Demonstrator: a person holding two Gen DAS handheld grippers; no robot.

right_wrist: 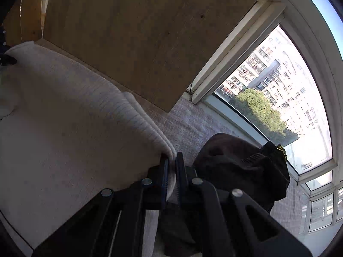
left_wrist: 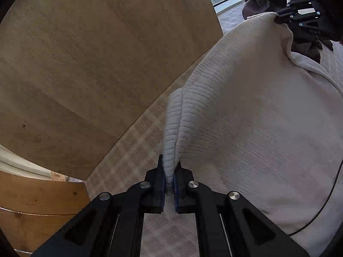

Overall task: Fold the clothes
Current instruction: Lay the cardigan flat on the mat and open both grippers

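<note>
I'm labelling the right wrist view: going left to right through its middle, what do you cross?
Cream ribbed sweater → right gripper shut on the sweater's ribbed edge → dark garment → window.

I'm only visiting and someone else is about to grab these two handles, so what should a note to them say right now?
Left gripper: shut on the ribbed edge of the cream knit garment.
Right gripper: shut on another ribbed edge of the same garment.
The garment hangs stretched between both grippers, beside the wooden board, over the checked surface. A dark garment lies bunched beside the right gripper, near the window.
Done: both edges gripped.
Left: lay the cream garment flat and fold it; the dark one looks unfolded too.
</note>
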